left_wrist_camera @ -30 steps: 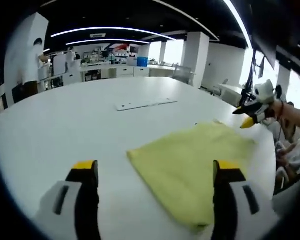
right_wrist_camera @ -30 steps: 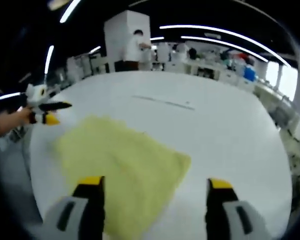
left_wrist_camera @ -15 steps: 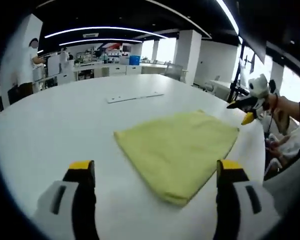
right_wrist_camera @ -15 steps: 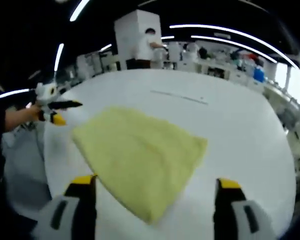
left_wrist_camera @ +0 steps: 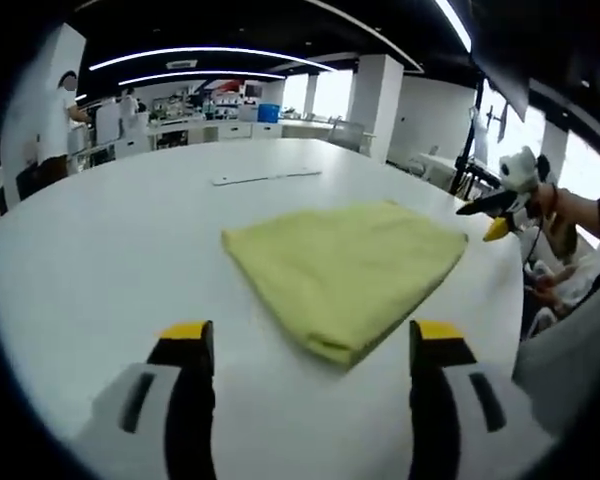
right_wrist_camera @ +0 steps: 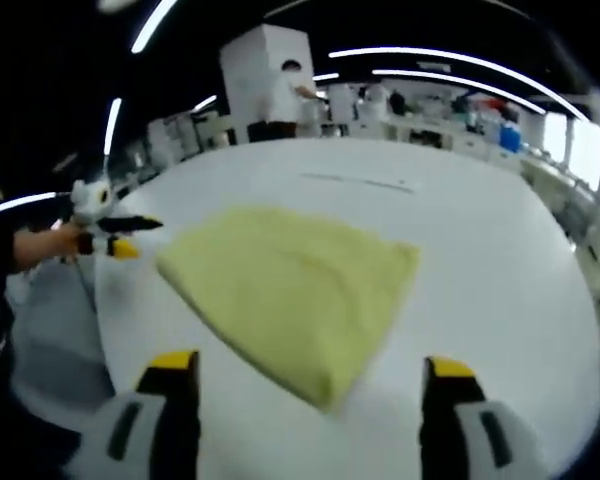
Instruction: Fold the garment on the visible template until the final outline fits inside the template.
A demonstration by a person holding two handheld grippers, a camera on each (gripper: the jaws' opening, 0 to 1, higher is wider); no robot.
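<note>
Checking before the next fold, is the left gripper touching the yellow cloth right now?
Apart. In the left gripper view, bare white table shows between the open left gripper and the near corner of the yellow cloth.

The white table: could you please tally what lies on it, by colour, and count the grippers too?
Yellow cloth: 1
White strip: 1
Grippers, left gripper and right gripper: 2
Total: 4
</note>
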